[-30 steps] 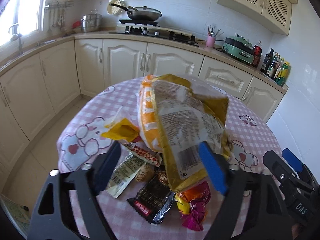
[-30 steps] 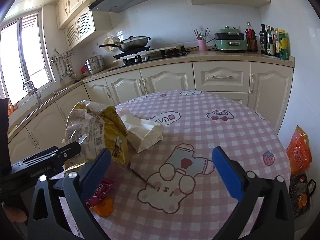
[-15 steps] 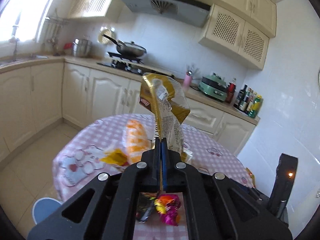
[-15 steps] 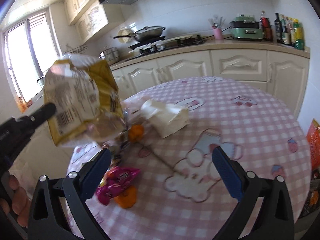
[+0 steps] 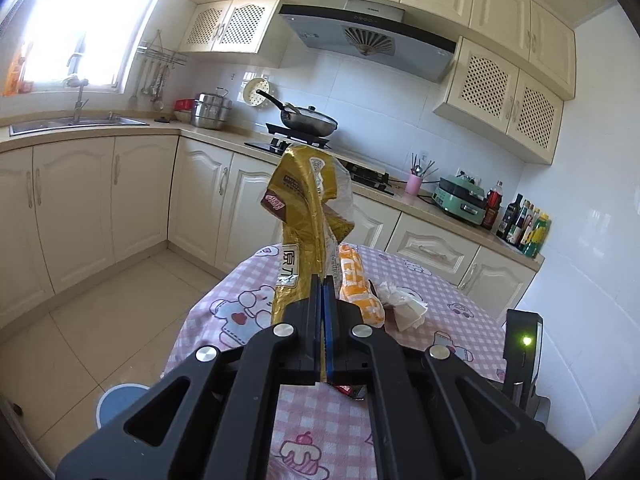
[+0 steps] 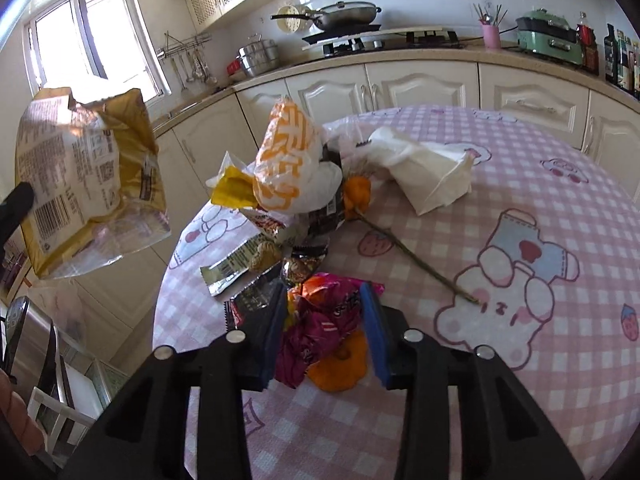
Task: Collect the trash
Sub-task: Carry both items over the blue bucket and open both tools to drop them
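Observation:
My left gripper [image 5: 322,288] is shut on a large gold snack bag [image 5: 306,216] and holds it up in the air, left of the table; the bag also shows in the right wrist view [image 6: 88,176]. My right gripper [image 6: 325,312] is partly closed, its blue pads on either side of a crumpled magenta wrapper [image 6: 320,328] that lies on the pink checked tablecloth [image 6: 520,208]. A pile of wrappers lies beyond it: an orange-and-white bag [image 6: 290,160], a yellow wrapper [image 6: 234,192], a dark wrapper [image 6: 256,300], white crumpled paper [image 6: 424,172].
A thin stem with an orange flower [image 6: 400,244] lies across the cloth. An orange peel [image 6: 340,364] lies under the magenta wrapper. A blue round bin [image 5: 120,400] stands on the floor left of the table. Kitchen cabinets [image 5: 120,200] run behind.
My left gripper closed on the gold bag and lifted it off the pile to the left. My right gripper dropped to the magenta wrapper and its jaws narrowed around it.

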Available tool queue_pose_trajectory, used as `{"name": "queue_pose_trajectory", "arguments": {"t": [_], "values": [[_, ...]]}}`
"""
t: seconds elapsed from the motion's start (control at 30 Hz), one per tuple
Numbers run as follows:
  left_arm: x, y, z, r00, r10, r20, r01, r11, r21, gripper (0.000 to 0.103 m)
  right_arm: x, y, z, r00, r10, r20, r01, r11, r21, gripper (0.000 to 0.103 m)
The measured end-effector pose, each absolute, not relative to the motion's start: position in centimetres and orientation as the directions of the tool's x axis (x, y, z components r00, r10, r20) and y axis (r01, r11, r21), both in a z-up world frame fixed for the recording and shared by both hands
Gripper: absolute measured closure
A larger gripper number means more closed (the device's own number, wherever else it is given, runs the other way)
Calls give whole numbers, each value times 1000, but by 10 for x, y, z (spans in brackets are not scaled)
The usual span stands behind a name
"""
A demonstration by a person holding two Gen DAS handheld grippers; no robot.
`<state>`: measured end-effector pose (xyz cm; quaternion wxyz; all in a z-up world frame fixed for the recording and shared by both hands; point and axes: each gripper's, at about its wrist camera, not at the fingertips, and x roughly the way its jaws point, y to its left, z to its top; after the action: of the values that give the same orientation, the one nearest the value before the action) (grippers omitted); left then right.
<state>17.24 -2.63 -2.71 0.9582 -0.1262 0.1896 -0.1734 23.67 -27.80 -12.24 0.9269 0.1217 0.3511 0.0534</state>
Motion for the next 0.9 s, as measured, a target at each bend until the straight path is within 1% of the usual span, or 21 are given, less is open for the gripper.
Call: {"name": "queue_pose_trajectory", "arguments": {"t": [0.07, 0.2, 0.3, 0.33, 0.43, 0.5, 0.6, 0.7, 0.8, 0.9], "values": [[170, -18, -27, 875, -375, -307, 278, 907, -316, 103, 230, -279, -114, 774, 165, -612, -6, 968, 253, 69], [163, 5, -28, 892, -346, -292, 249, 913, -322, 103, 215, -270, -84, 835, 148, -530, -29, 974, 227, 69], [159, 27, -29, 907, -303, -293, 205, 924, -323, 103, 217, -243, -60, 846, 222, -485, -120, 965, 232, 69], [158, 38, -32, 912, -281, -299, 181, 929, -321, 103, 221, -225, -53, 842, 266, -469, -172, 957, 233, 69], [160, 69, -41, 917, -213, -338, 98, 940, -326, 103, 236, -181, -48, 809, 369, -457, -282, 927, 249, 69], [165, 88, -50, 911, -165, -378, 38, 946, -322, 103, 251, -143, -52, 762, 454, -462, -361, 890, 278, 69], [182, 117, -72, 874, -99, -475, -59, 951, -305, 103, 272, -96, -66, 701, 519, -489, -429, 855, 292, 69], [206, 143, -106, 810, -58, -583, -143, 946, -292, 103, 302, -46, -99, 619, 557, -553, -468, 828, 310, 69], [236, 165, -154, 723, -60, -688, -205, 933, -296, 103, 326, -15, -134, 558, 566, -607, -476, 817, 324, 69], [256, 176, -191, 672, -70, -737, -237, 923, -304, 103, 346, 11, -175, 496, 571, -654, -470, 810, 351, 69]]}}
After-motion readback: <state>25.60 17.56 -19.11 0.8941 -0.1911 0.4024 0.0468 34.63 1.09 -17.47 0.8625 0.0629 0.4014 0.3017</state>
